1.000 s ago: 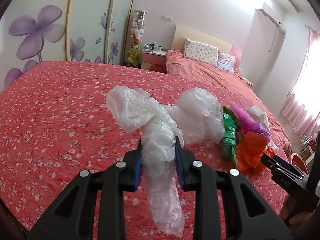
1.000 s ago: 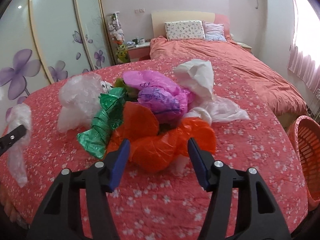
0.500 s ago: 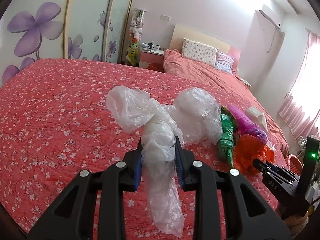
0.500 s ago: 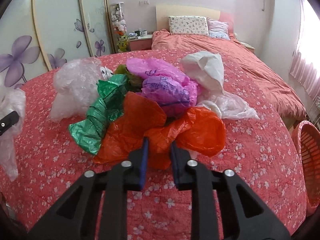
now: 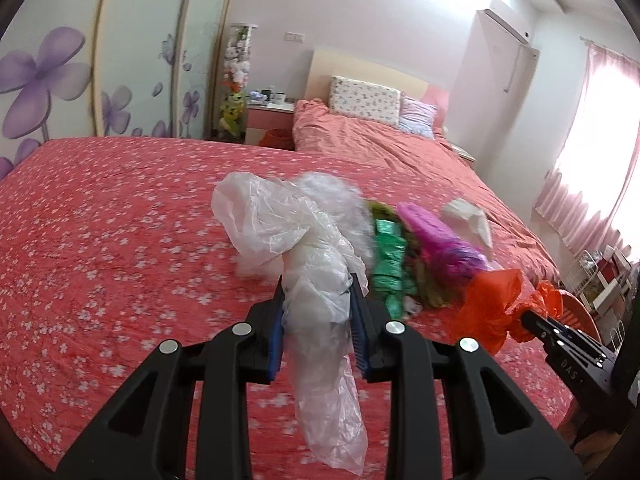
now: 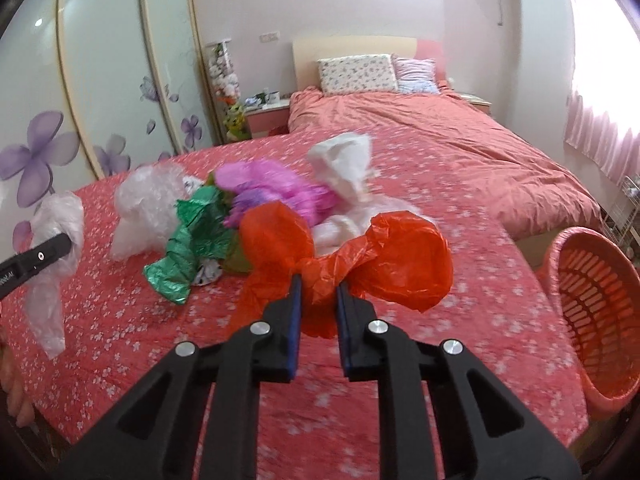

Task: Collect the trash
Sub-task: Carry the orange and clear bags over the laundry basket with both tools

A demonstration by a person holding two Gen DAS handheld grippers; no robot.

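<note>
My left gripper [image 5: 318,284] is shut on a clear plastic bag [image 5: 296,240], held above the red flowered bedspread [image 5: 100,240]. My right gripper [image 6: 318,284] is shut on an orange plastic bag [image 6: 400,256], lifted off the bed; it also shows in the left wrist view [image 5: 492,304]. On the bed lie a pile of bags: green foil [image 6: 192,248], purple [image 6: 272,188], white [image 6: 344,164] and a bubbly clear one [image 6: 148,204]. The left gripper with its clear bag [image 6: 52,236] shows at the left of the right wrist view.
A pink plastic basket [image 6: 592,312] stands on the floor at the bed's right edge. A second bed [image 6: 440,136] with pillows lies behind. A wardrobe with purple flowers [image 6: 100,80] lines the left wall. A nightstand [image 6: 268,118] stands at the back.
My right gripper shut on the orange bag and lifted it off the pile toward the right. My left gripper kept its clear bag and swung slightly right.
</note>
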